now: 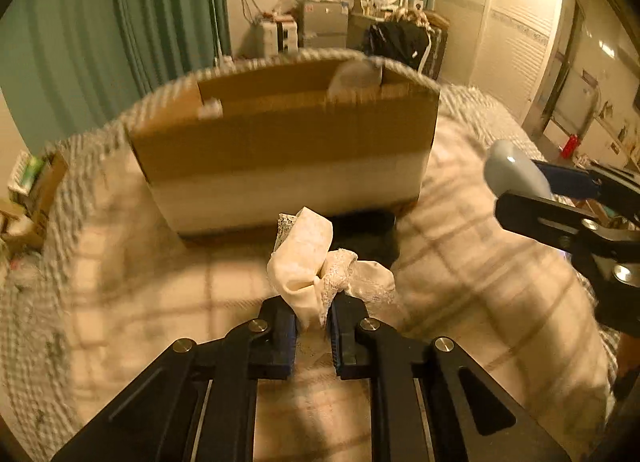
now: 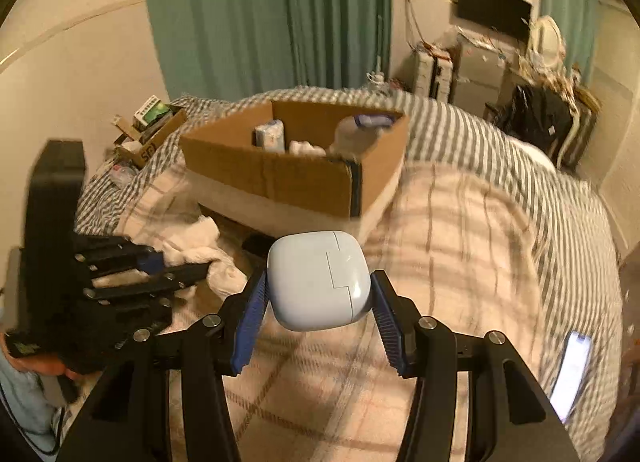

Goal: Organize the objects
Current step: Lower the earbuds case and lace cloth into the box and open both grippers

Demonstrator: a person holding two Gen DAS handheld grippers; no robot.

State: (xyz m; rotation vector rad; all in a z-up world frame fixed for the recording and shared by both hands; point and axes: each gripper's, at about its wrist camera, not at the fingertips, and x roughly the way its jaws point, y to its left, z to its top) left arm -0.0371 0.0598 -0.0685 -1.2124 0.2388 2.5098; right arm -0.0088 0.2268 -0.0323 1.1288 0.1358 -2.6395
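My left gripper (image 1: 314, 308) is shut on a cream lace cloth (image 1: 308, 262), held above the bed just in front of the open cardboard box (image 1: 280, 141). My right gripper (image 2: 318, 294) is shut on a pale blue earbud case (image 2: 316, 280), also held short of the box (image 2: 296, 177). In the left wrist view the right gripper (image 1: 520, 185) shows at the right with the case (image 1: 514, 173). In the right wrist view the left gripper (image 2: 176, 266) shows at the left with the cloth (image 2: 208, 250). The box holds a bottle (image 2: 352, 133) and small packs.
The box stands on a checked blanket (image 2: 460, 242) over a striped bed cover (image 2: 480, 129). A phone (image 2: 572, 370) lies at the bed's right edge. A dark item (image 1: 368, 234) lies at the box's foot. Small boxes (image 2: 148, 125) stand at the left, furniture behind.
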